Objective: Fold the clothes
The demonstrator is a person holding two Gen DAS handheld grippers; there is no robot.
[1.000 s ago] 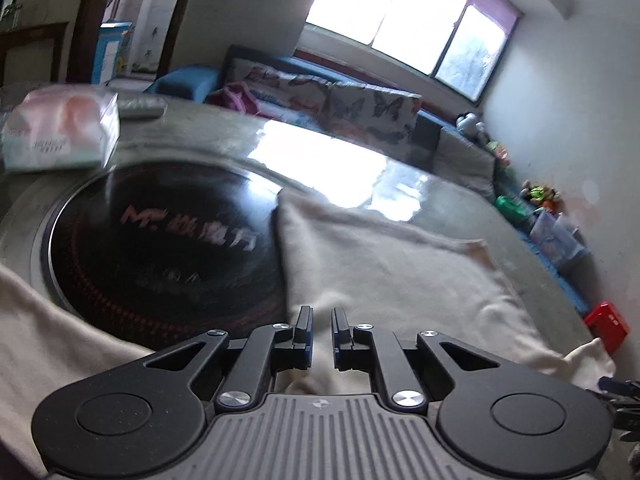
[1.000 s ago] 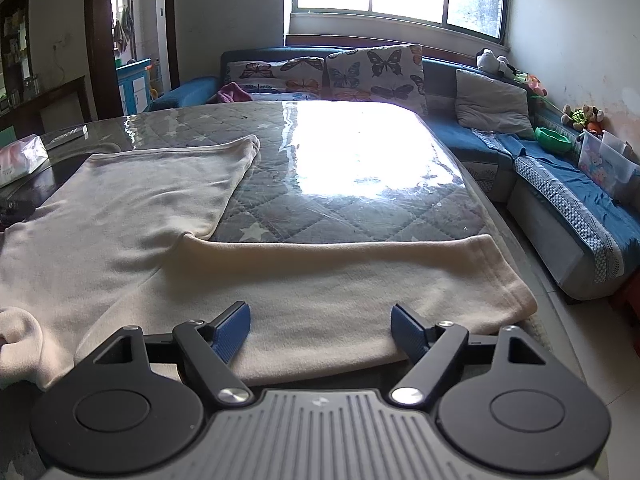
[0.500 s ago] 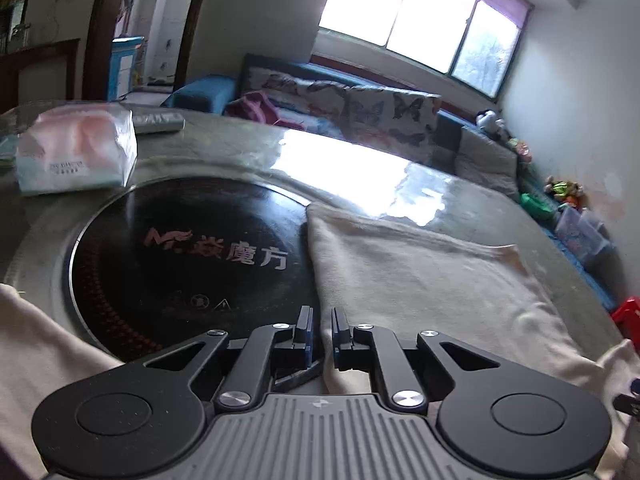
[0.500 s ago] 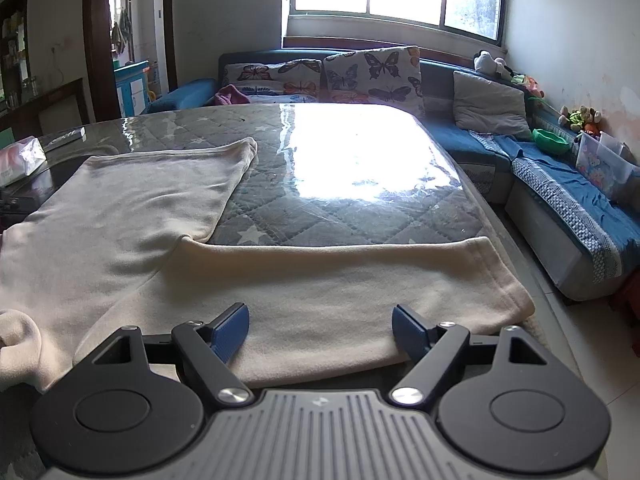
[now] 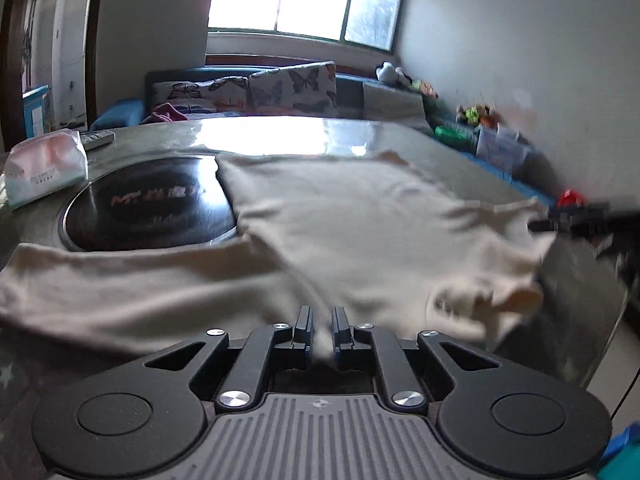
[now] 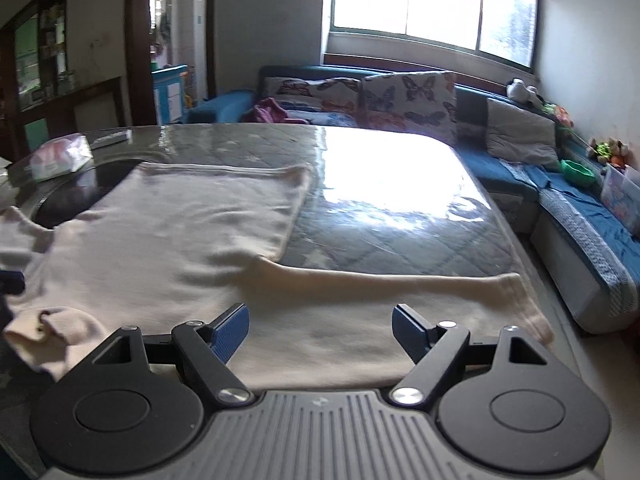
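Setting: a home living room. Evidence: a blue sofa (image 6: 520, 168) with butterfly-print cushions (image 6: 408, 100) along the far wall below a wide window (image 6: 432, 4); soft toys (image 6: 608, 150) at the right wall; a tissue pack (image 6: 60, 156) at the table's (image 6: 400, 208) left edge.

At the bottom centre of the frame, the left gripper (image 5: 320, 322) has its jaws pinched on a fold of the cream garment (image 5: 360, 232), which spreads across the middle of the surface (image 5: 280, 132). The cloth's left edge overlaps a round black hob (image 5: 148, 208). A tissue pack (image 5: 44, 172) sits at the left. Another dark gripper (image 5: 580, 220), blurred, shows at the right edge.
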